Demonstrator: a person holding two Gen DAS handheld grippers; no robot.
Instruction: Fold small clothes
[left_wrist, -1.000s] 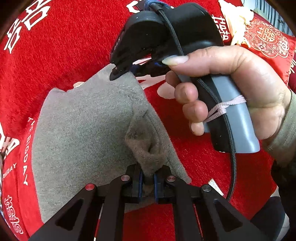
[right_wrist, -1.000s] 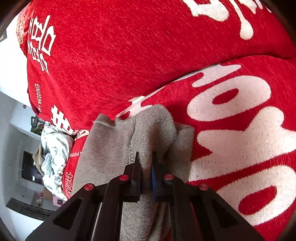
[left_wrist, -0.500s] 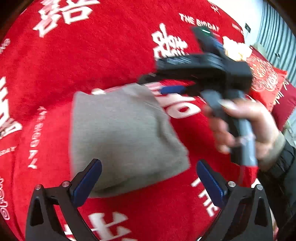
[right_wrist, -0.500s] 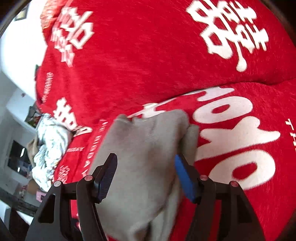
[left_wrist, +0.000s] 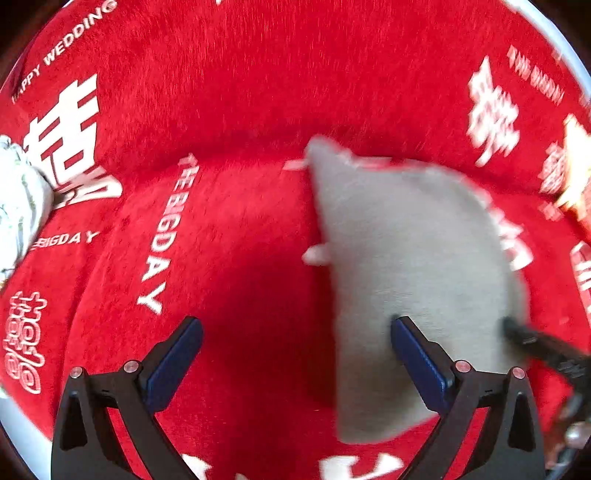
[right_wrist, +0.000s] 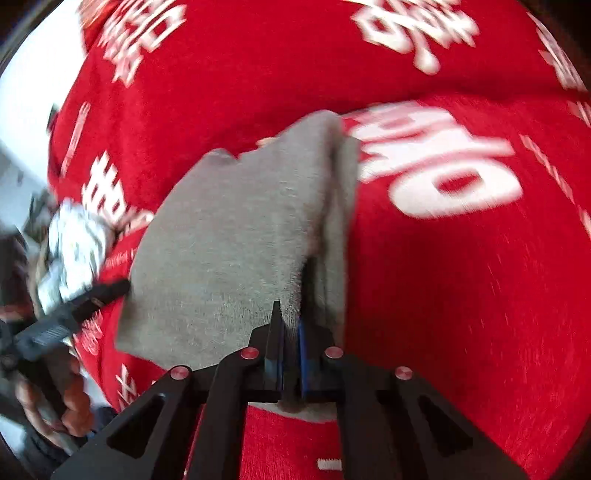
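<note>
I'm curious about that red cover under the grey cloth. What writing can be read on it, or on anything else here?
"HAPPY WEDDING": red blanket, top left edge.
"THE BIGDAY": blanket, running downward left of the grey garment.
"BIGDAY": blanket, far left; first letters hidden.
Large white Chinese characters: too blurred to read.
Garment: no text visible.

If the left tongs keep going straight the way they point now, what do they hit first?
Probably the red blanket: the open left tongs aim at bare fabric just left of the grey garment, though depth is unclear.

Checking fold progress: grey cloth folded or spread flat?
Folded. The grey cloth lies doubled on the red blanket, a lower layer showing along its right edge.
</note>
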